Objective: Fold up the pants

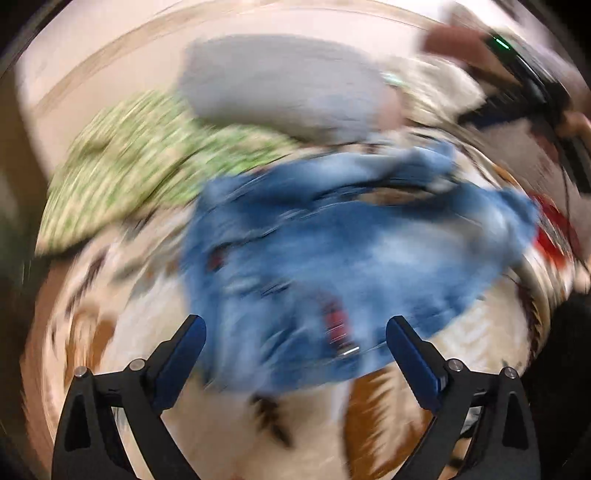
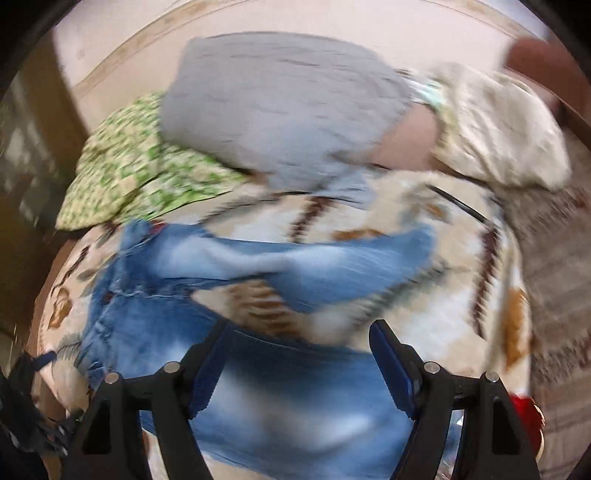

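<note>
Blue denim pants (image 1: pixel 332 251) lie crumpled on a cream patterned blanket (image 1: pixel 221 424); both views are motion-blurred. In the right wrist view the pants (image 2: pixel 280 398) spread with one leg (image 2: pixel 332 262) stretched to the right. My left gripper (image 1: pixel 295 328) is open and empty, just above the near edge of the pants. My right gripper (image 2: pixel 299 332) is open and empty, over the lower part of the pants. The other gripper and hand (image 1: pixel 517 74) show at the top right of the left wrist view.
A grey pillow (image 2: pixel 280 107), a green patterned pillow (image 2: pixel 136 173) and a beige pillow (image 2: pixel 498 129) lie at the far side of the bed. A red object (image 2: pixel 524 413) sits at the right. A pinkish wall (image 2: pixel 332 18) is behind.
</note>
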`<state>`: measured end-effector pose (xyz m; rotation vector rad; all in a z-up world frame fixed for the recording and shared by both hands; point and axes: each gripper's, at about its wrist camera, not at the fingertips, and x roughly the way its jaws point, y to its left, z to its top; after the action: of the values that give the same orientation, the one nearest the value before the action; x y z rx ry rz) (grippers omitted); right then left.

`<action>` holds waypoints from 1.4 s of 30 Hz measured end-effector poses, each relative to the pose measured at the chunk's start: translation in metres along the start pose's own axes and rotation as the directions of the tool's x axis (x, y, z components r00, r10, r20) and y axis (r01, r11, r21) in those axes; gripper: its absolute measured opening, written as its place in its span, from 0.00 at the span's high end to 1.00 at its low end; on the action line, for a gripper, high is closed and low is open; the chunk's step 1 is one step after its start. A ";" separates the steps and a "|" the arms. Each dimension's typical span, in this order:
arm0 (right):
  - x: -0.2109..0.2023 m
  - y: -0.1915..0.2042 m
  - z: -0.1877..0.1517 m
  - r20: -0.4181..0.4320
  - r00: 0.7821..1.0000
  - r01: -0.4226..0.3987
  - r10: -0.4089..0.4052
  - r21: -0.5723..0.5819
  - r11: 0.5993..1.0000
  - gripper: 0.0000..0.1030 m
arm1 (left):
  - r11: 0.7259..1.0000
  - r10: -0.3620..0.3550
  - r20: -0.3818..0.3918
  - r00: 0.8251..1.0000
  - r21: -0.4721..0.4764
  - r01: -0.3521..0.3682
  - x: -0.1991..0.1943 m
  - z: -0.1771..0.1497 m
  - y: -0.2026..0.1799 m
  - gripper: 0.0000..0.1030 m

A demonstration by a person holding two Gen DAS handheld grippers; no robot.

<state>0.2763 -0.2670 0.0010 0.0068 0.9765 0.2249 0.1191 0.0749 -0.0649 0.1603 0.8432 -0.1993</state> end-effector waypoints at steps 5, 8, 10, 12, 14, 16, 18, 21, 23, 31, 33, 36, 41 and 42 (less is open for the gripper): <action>0.041 0.098 0.034 -0.037 0.997 -0.069 0.064 -0.146 0.987 0.24 | 0.965 0.005 -0.006 1.000 -0.262 -0.006 0.016 -0.033 0.062 0.05; 0.066 0.154 0.051 -0.061 0.995 -0.092 0.080 -0.234 0.968 0.24 | 0.933 -0.037 -0.001 0.999 -0.359 0.034 0.030 -0.051 0.077 0.05; 0.082 0.189 0.062 -0.062 0.995 -0.088 0.073 -0.290 0.953 0.24 | 0.921 -0.062 0.004 0.998 -0.385 0.059 0.042 -0.058 0.078 0.05; 0.097 0.216 0.071 -0.066 0.996 -0.076 0.057 -0.341 0.937 0.24 | 0.912 -0.081 -0.004 0.997 -0.404 0.073 0.055 -0.065 0.080 0.05; 0.114 0.238 0.081 -0.074 0.997 -0.061 0.035 -0.379 0.924 0.24 | 0.904 -0.098 -0.011 0.995 -0.420 0.085 0.064 -0.070 0.079 0.05; 0.134 0.256 0.091 -0.088 0.996 -0.054 0.020 -0.395 0.917 0.24 | 0.905 -0.095 0.015 0.995 -0.416 0.093 0.061 -0.069 0.077 0.05; 0.157 0.271 0.099 -0.105 0.994 -0.051 0.009 -0.402 0.914 0.24 | 0.891 -0.134 0.040 0.990 -0.433 0.138 0.063 -0.068 0.078 0.05; 0.192 0.290 0.105 -0.139 0.990 -0.041 -0.019 -0.410 0.911 0.24 | 0.892 -0.111 0.051 0.992 -0.435 0.123 0.067 -0.068 0.075 0.05; 0.212 0.301 0.105 -0.146 0.988 -0.023 -0.046 -0.437 0.899 0.24 | 0.904 -0.094 0.048 0.994 -0.414 0.106 0.071 -0.068 0.072 0.05; 0.266 0.318 0.112 -0.123 0.985 0.059 -0.125 -0.440 0.896 0.30 | 0.918 -0.061 0.037 0.997 -0.389 0.070 0.076 -0.066 0.070 0.14; 0.276 0.317 0.111 -0.147 0.977 0.073 -0.152 -0.439 0.895 0.74 | 0.928 -0.046 0.031 0.998 -0.368 0.054 0.074 -0.067 0.069 0.60; 0.276 0.314 0.109 -0.132 0.978 0.087 -0.162 -0.447 0.890 0.79 | 0.933 -0.073 0.071 0.995 -0.348 0.093 0.066 -0.066 0.065 0.76; 0.240 0.315 0.114 -0.075 0.993 0.048 -0.091 -0.445 0.894 0.81 | 0.938 -0.066 0.135 0.989 -0.328 0.108 0.049 -0.065 0.064 0.79; 0.230 0.317 0.115 -0.060 0.995 0.039 -0.074 -0.448 0.893 0.81 | 0.939 -0.067 0.156 0.985 -0.325 0.115 0.043 -0.065 0.065 0.81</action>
<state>0.4358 0.0975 -0.0894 -0.4554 0.9801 0.3950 0.1158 0.1476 -0.1361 -0.2104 0.7300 -0.1503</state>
